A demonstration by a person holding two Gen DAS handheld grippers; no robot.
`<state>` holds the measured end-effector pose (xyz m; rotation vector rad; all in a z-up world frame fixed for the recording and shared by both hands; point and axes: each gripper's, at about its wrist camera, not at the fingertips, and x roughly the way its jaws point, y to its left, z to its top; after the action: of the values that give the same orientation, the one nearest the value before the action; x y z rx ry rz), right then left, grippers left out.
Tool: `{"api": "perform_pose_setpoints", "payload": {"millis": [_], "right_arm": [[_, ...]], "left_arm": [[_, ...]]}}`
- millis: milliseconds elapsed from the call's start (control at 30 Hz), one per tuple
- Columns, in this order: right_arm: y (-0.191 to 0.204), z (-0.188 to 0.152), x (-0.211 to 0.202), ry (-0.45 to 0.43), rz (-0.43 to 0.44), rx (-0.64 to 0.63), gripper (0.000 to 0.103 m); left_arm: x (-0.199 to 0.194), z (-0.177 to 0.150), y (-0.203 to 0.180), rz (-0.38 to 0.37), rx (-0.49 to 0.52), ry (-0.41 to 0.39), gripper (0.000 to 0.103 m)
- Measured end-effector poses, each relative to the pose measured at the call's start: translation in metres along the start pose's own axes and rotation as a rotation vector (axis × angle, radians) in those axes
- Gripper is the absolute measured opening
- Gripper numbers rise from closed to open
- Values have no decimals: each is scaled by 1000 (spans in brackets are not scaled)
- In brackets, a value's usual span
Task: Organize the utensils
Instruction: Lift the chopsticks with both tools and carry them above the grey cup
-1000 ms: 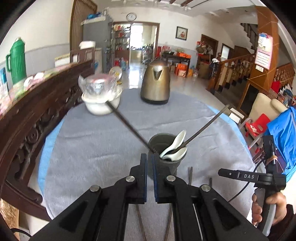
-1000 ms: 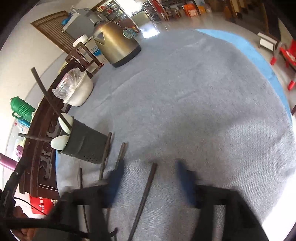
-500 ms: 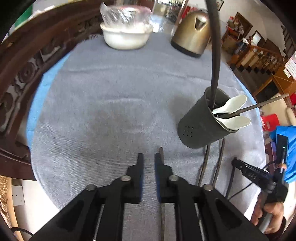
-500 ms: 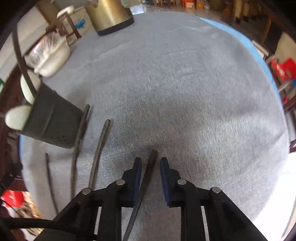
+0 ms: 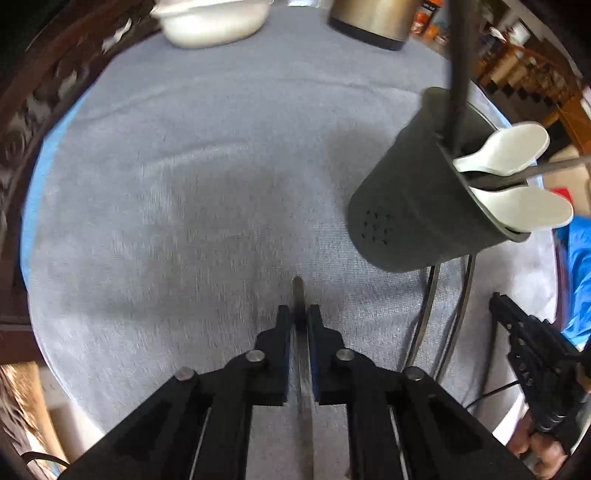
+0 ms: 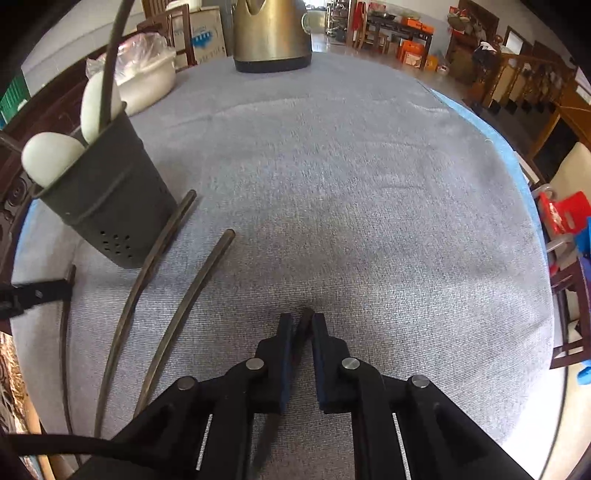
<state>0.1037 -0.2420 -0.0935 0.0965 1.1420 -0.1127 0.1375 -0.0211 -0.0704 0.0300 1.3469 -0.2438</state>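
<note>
A dark utensil holder [image 5: 417, 206] stands on the grey cloth with two white spoons [image 5: 509, 147] and some chopsticks in it. My left gripper [image 5: 298, 321] points down at the cloth, its jaws closing tight on a dark chopstick [image 5: 298, 288] that lies there. In the right wrist view my right gripper [image 6: 301, 325] is likewise closing on another chopstick [image 6: 306, 314], whose tip pokes out between the pads. Two loose chopsticks [image 6: 159, 266] [image 6: 192, 302] lie between that gripper and the holder [image 6: 107, 206].
A brass kettle [image 6: 271, 33] and a white bowl [image 6: 147, 81] under plastic wrap stand at the far side of the round table. A carved wooden chair back [image 5: 22, 122] borders the left edge. Bare grey cloth [image 6: 369, 184] stretches to the right.
The left gripper has dropped and tilted down to the cloth, opened a little, then closed on a chopstick. The right gripper has gone from wide open to closed around its chopstick.
</note>
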Motion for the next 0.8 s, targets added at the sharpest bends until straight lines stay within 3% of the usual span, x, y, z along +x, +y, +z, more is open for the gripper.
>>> {"api": "perform_pose_setpoints", "payload": {"millis": [100,267,567,667,800], "right_arm": [[-5,0,-10,-19,30,11,7],[-11,4,-39,-99,109,43,7],[-15,16,-97,-327,246,93,7],[-18,13,-120,-446,303,112,7],[-17,16,-145,-611,342,107,7]], "left_arm": [[2,0,0,0,2,10,6],[-20,-2,5,-17,-21,-49,6],[-103,-23,-9,-53,7,-294,6],[-134,-25,-15,-50,30,-416,6],[-161,-30,-17,-52,43,-516,6]]}}
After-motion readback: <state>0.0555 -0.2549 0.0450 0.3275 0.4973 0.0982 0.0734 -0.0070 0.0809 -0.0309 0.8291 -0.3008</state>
